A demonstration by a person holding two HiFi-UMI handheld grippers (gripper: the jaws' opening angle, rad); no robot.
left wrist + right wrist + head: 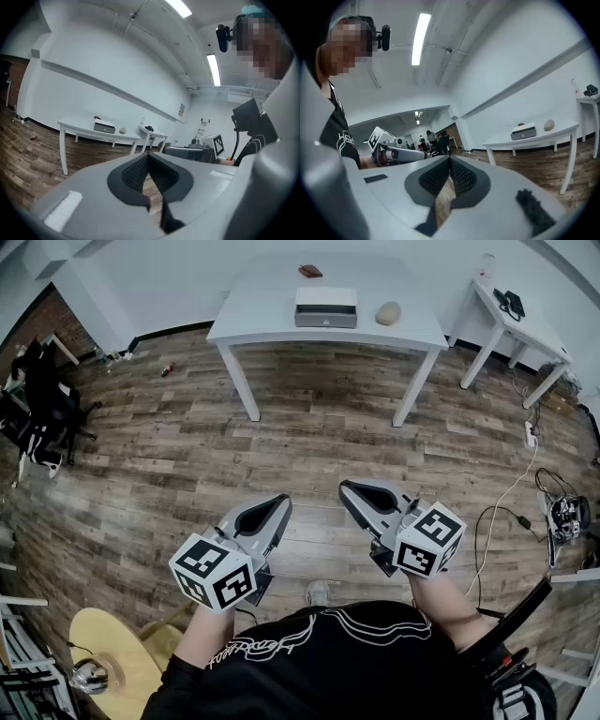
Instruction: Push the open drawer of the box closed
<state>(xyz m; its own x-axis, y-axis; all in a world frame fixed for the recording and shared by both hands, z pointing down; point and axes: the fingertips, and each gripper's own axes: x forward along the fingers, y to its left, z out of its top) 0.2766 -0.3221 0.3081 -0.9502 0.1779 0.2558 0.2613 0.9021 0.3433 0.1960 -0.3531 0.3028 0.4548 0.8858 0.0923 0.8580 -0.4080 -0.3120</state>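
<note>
The grey box [325,308] with a drawer in its front sits on a white table [272,324] far ahead, across the wood floor; it also shows small in the left gripper view, box [104,126], and in the right gripper view, box [523,132]. Whether its drawer stands out I cannot tell at this distance. My left gripper [279,504] is held low near my body, shut and empty. My right gripper [349,488] is beside it, also shut with nothing between its tips. Both are far from the box.
A tan rounded object [388,312] lies right of the box and a small brown thing [310,271] behind it. A second white table [525,329] with a black device stands at the right. Cables [511,502] trail on the floor at right; a chair [42,399] stands at left.
</note>
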